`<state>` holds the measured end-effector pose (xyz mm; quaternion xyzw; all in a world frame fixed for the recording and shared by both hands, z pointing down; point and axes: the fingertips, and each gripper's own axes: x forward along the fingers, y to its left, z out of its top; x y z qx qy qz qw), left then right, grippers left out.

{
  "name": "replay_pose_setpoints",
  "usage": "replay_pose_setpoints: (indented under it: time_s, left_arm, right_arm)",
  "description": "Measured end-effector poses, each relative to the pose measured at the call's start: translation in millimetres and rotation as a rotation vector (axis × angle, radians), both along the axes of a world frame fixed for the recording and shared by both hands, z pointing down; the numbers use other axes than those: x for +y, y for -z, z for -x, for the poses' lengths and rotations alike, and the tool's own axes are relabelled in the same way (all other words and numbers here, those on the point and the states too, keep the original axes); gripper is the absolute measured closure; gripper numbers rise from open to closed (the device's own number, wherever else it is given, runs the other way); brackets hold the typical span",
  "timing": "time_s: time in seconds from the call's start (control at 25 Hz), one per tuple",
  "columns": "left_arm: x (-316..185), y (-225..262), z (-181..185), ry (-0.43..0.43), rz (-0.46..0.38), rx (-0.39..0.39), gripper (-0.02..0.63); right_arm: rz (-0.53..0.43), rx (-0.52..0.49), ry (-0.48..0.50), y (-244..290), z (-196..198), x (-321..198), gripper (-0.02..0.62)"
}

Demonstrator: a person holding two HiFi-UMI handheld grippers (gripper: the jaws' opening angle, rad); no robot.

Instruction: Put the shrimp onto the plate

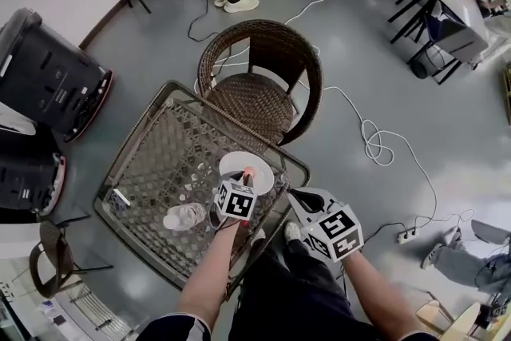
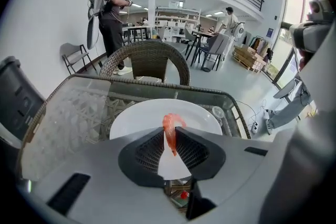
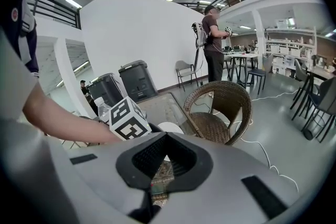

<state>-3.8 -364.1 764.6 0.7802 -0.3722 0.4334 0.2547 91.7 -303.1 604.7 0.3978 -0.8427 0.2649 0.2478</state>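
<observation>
The left gripper [image 2: 169, 135] pinches the shrimp [image 2: 170, 124] between its fingers [image 2: 149, 148], directly over the white plate [image 2: 131, 120] on the glass surface [image 2: 63, 113], apparently positioned for release. The right gripper [image 3: 166, 136] is held aside, fingers closed and empty.

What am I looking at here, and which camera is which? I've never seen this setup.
There is no robot arm: a person holds a two-jaw gripper in each hand. The head view looks down from the person's head. The other two cameras ride on the grippers and look along their jaws. On the glass-topped wicker table are a white plate and a water bottle. The left gripper is shut on the shrimp, over the plate. The right gripper is shut and empty, off to the side.
</observation>
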Motion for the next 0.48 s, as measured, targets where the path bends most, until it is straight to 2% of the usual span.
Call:
replay_pose_setpoints:
  time_s: [0.24, 0.48]
  left_arm:
    - [-1, -12, -1, 0.003, 0.061, -0.014, 0.535]
    - [-2, -11, -5, 0.013, 0.085, -0.014, 0.535]
  right_arm:
    - [0.000, -0.014, -0.028, 1, -12, 0, 0.591]
    - [-0.001, -0.029, -0.043, 2, -19, -1, 0.591]
